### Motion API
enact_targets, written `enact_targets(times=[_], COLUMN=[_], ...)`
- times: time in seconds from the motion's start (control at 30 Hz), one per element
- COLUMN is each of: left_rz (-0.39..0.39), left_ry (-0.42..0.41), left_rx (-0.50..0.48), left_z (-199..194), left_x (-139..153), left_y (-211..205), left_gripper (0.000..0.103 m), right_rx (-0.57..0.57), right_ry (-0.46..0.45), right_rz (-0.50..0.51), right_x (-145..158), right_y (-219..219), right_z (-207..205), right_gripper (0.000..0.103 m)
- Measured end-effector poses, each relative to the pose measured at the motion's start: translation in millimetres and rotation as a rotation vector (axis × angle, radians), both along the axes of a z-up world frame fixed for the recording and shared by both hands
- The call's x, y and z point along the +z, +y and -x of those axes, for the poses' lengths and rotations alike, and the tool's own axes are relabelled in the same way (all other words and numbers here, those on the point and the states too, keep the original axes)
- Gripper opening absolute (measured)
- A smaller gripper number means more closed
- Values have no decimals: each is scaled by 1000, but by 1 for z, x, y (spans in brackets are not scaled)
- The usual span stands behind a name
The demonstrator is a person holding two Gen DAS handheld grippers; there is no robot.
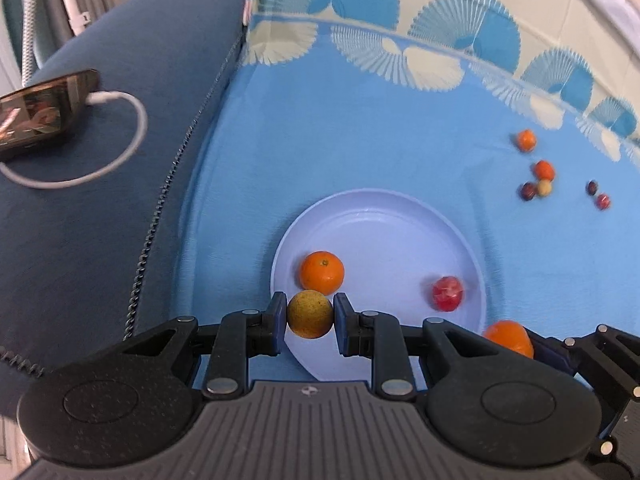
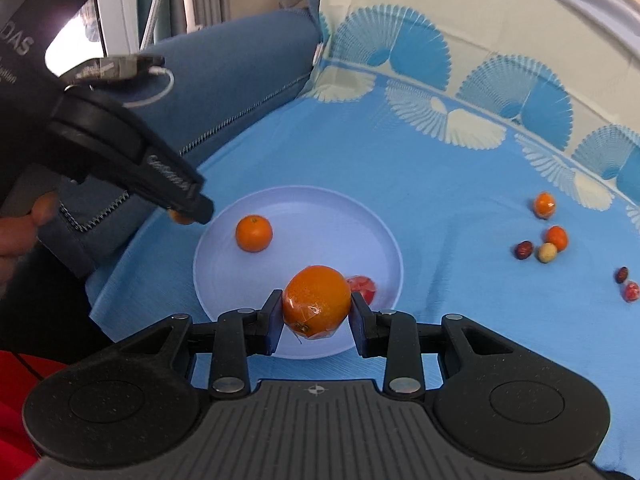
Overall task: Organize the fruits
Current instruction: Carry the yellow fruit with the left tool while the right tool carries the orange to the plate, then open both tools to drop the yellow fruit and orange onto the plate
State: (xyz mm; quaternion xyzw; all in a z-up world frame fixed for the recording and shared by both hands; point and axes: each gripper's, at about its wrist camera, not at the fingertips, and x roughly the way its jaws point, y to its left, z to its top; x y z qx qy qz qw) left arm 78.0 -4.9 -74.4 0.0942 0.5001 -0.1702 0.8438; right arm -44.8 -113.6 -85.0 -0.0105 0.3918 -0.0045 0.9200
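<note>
Fruits are the job, and two are in hand: the left gripper [image 1: 310, 315] has its jaws closed on a small yellow-green speckled round fruit [image 1: 310, 314], held over the near-left rim of the pale lilac round plastic plate [image 1: 384, 220], while the right gripper [image 2: 316, 307] has its jaws clamped on a larger orange tangerine in clear film wrap [image 2: 317, 300] above the plate's near edge. On the plate lie a small bare orange tangerine [image 2: 253, 233] at about ten o'clock and a red round fruit [image 1: 447, 293] at about four o'clock (partly hidden behind the held tangerine in the right wrist view). Well off at two to three o'clock from the plate, on the blue patterned bedsheet [image 1: 360, 140], loose small fruits [image 2: 550, 240] wait: two orange, two dark red, one pale, one bright red. These should all be light and fairly firm, but round and prone to rolling; the film wrap will probably be slick, so pads are best placed across the widest part, with gentle pressure to avoid bruising. A low release on the plate's flat middle would likely keep them from running to the rim.
</note>
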Motion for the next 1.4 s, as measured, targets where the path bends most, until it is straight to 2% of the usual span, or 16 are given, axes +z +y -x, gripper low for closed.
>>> enact_targets(times=[0.2,0.53,0.57,0.6,0.63,0.67,0.7,0.73,0.8,0.87,1.0,1.1,1.4], left_rz=[-43,-96,-79,-52,-39,-37,-37,-47,-90,-93,-78,-98,-102], left_ry=[56,90,83,71,58,35,1,-13,48,114,139,94,27], left_rx=[-28,-60,-64,-69,-67,-56,-40,-37,-46,-31,1,9,24], left_z=[-19,-34,-35,-34,-34,-33,-31,-29,-29,-25,-3,18,62], left_x=[-27,-55,-54,-52,-48,-43,-36,-31,-24,-17,-3,8,31], left_y=[-17,-30,-30,-29,-29,-28,-27,-27,-28,-22,-6,1,18], left_gripper=[27,27,35,64,82,103,103,103,103,103,103,103,103], right_rx=[1,7,8,12,13,9,6,6,-6,-25,-35,-31,-47], right_ry=[55,126,128,131,136,137,131,122,96,78,84,72,-37], right_rz=[3,-16,-16,-18,-20,-25,-26,-24,-4,14,-5,-27,16], right_x=[-21,-50,-51,-52,-52,-51,-48,-44,-31,-19,1,14,47], right_y=[-6,-13,-13,-14,-13,-14,-16,-17,-17,-18,-15,-8,4], right_z=[-24,-51,-53,-55,-55,-57,-57,-56,-50,-40,-11,10,46], right_gripper=[36,36,36,37,37,46,60,68,90,96,100,101,102])
